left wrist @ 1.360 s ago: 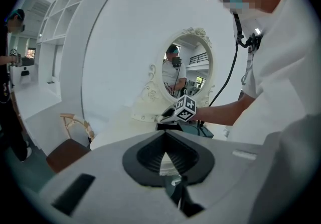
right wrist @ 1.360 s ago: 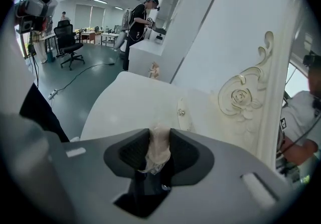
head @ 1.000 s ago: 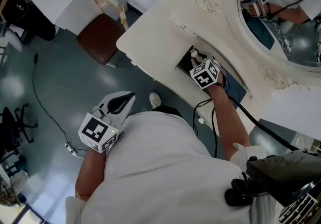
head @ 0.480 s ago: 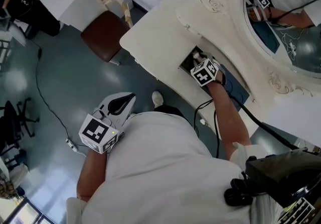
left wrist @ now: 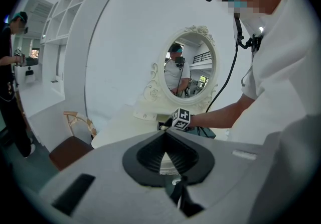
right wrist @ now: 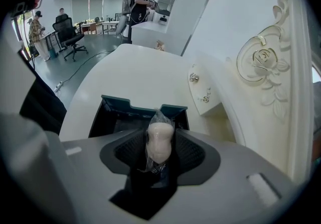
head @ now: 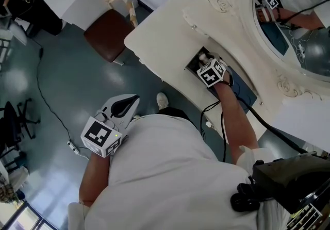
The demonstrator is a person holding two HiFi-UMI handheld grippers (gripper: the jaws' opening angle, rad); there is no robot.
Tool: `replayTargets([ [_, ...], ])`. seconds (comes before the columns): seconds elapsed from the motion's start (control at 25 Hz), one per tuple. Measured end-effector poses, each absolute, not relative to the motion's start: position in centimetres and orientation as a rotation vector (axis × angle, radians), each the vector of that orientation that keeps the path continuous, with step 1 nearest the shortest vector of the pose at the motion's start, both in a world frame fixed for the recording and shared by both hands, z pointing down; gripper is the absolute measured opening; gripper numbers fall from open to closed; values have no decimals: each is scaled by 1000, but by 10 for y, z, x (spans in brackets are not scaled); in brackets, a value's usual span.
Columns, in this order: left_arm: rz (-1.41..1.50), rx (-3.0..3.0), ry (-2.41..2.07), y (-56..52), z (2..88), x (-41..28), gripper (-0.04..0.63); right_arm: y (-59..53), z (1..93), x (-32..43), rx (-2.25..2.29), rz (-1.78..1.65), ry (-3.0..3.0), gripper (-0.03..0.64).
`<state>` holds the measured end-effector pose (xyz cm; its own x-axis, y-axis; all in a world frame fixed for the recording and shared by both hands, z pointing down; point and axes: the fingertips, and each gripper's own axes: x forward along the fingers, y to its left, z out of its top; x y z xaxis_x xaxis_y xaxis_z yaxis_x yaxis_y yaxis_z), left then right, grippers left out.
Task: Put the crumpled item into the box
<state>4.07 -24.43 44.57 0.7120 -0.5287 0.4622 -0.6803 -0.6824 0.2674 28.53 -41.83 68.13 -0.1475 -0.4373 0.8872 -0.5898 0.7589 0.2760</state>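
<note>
The crumpled item (right wrist: 160,143), a pale lump in clear wrap, stands between the jaws of my right gripper (right wrist: 159,132). Those jaws are opening and the pads look to be just leaving its sides. Right under it lies the dark teal box (right wrist: 115,112), open at the top, on the cream dressing table. In the head view the right gripper (head: 205,61) reaches over the box (head: 195,62), where a pale bit of the item (head: 204,57) shows. My left gripper (head: 124,104) hangs low beside my body, shut and holding nothing (left wrist: 165,135).
The cream dressing table (head: 160,33) carries a large oval mirror (head: 294,22) in a carved frame. A chair with a brown seat (head: 105,35) stands at its left end. A cable (head: 46,105) runs across the grey floor. People stand far off in the room (right wrist: 138,2).
The right gripper stays over the box with the item between its jaws. The left gripper has not moved. The head view shifted slightly.
</note>
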Motion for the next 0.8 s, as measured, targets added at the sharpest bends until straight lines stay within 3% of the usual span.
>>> replayTargets([
  [0.4,475,2530,-877,-224,442,24,2,-397,645,282,912,167,-1787,216],
  [0.64,459,2574,-818,-198,438,11,3,-365,610,273,1022,139,-1807,147],
  [0.8,450,2593,-785,-172,438,-6,3,-331,591,255,1086,130,-1830,34],
])
